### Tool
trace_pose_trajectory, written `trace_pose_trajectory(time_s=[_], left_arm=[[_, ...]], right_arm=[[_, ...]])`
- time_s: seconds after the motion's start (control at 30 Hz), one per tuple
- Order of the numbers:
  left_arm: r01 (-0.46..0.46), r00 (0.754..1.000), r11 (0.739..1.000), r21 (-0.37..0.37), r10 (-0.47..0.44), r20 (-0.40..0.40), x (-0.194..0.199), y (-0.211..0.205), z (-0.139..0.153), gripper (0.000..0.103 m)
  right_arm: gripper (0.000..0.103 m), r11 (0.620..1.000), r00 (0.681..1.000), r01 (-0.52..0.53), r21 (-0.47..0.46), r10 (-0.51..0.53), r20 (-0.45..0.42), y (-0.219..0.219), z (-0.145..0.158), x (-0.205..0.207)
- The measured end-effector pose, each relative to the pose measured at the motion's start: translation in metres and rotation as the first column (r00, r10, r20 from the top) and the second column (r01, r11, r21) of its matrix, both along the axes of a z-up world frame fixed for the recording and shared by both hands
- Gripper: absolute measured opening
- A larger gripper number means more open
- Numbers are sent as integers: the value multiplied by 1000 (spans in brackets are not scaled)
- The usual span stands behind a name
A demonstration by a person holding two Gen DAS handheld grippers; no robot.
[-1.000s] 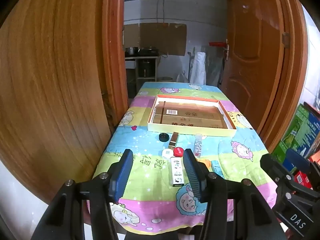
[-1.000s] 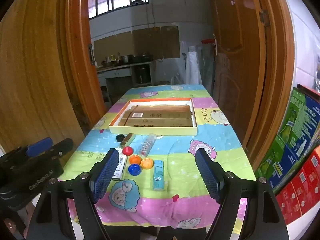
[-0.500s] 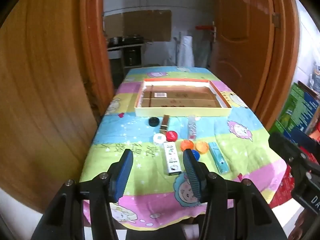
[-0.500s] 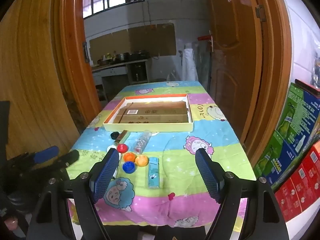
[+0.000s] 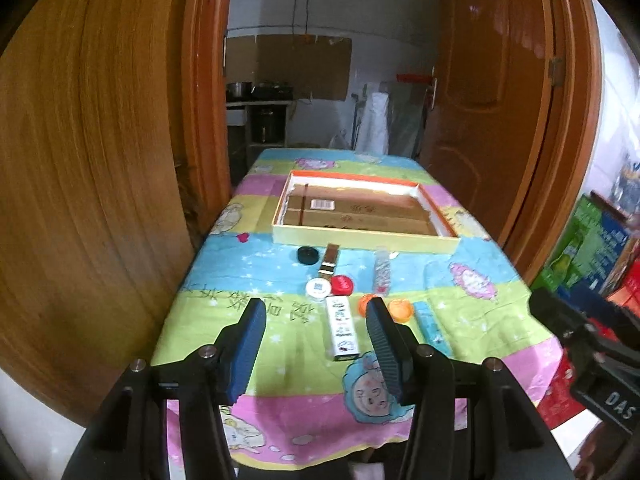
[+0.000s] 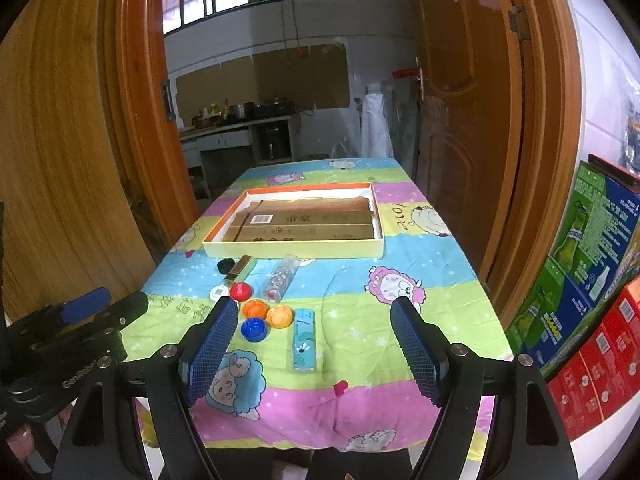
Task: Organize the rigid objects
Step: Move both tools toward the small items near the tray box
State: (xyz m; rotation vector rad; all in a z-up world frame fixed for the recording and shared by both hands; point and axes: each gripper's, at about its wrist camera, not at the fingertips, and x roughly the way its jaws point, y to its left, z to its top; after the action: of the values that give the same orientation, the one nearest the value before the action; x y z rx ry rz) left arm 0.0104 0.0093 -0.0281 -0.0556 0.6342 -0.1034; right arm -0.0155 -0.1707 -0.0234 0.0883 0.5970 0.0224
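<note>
Now both empty: left gripper point(image 5: 314, 344) fingers spread above white box point(image 5: 341, 328); right gripper point(image 6: 314, 346) fingers wide apart.

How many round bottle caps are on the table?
6: black cap near the tray, white cap, red cap, two orange caps, blue cap nearest. The hand-held gripper might hide more.

In the left wrist view, the finger point(image 5: 386, 354) hides the blue cap and part of 1 orange cap point(image 5: 363, 305).
</note>
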Motion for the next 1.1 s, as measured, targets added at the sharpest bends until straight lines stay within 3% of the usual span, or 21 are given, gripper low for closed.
trace_pose_trajectory(time_s=[0.6,0.93,1.1], left_arm=[[-16,999,1000,-7,16,-50,3,3,-14,52],[10,998,1000,19,-9,-62,0,3,-4,52],[28,995,999,-16,-29,-92,28,-3,-4,52]], right_arm=[[80,999,999,22,32,-21,-41,-12,-19,-1],[80,1000,999,3,14,-2,-40,-14,-8,-4],[80,1000,997,-25,-11,24,-67,-13,-6,30]])
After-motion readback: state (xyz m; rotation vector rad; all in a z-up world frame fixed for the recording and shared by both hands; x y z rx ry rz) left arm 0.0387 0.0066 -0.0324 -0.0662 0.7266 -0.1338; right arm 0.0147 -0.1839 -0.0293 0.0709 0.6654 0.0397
